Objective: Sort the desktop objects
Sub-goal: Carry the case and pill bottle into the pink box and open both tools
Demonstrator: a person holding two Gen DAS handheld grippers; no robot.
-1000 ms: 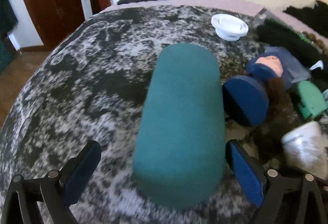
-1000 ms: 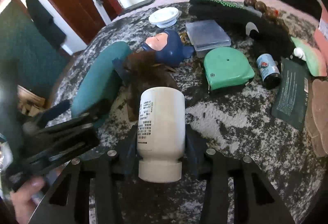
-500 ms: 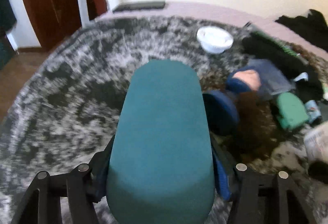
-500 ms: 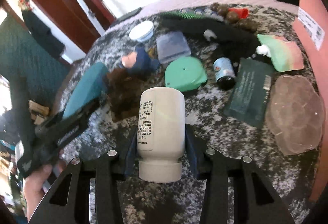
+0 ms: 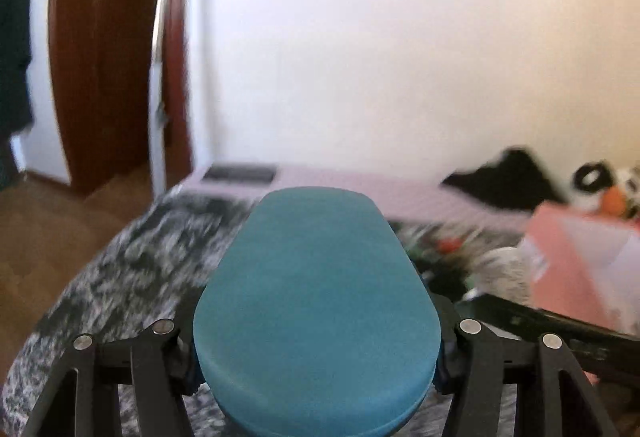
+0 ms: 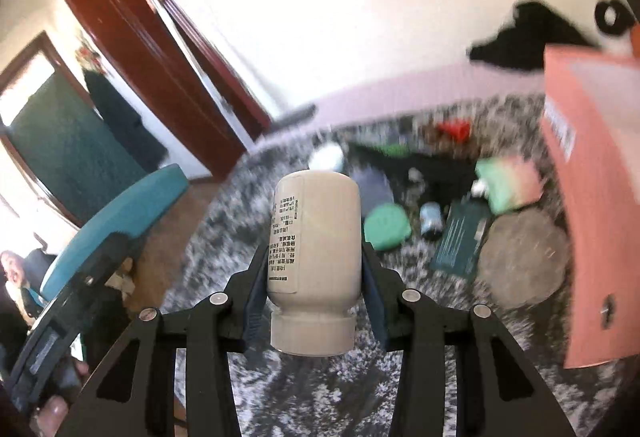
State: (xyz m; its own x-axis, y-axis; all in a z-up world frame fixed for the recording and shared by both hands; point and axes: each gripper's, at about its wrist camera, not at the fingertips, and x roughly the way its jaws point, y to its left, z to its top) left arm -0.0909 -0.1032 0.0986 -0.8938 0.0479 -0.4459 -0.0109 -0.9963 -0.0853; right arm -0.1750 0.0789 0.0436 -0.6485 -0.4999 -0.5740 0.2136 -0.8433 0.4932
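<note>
Left gripper (image 5: 316,349): fingers clamped on both sides of the teal case (image 5: 316,301), an oblong rounded case held lengthwise and pointing forward. In the right wrist view the same case (image 6: 116,221) sits clear of the surface, off its left edge, over wood floor.

Right gripper (image 6: 314,269): fingers clenched on the white bottle (image 6: 316,237), cap end toward the camera and printed label facing left. The bottle is held above the speckled black-and-white blanket (image 6: 224,221), not touching it.

Left on the blanket, all blurred by motion: green round box (image 6: 387,227), small blue-label bottle (image 6: 431,220), dark green packet (image 6: 460,237), a flat grey disc (image 6: 524,261) just beside the packet, green-pink pouch (image 6: 510,183), a red thing (image 6: 454,131) further back, and a small white dish (image 6: 326,157) behind the bottle. The pink box (image 6: 596,197) stands at the right edge, and the grey disc lies against its base.

Both frames are heavily blurred, so the contact details between the smaller items cannot be told.
</note>
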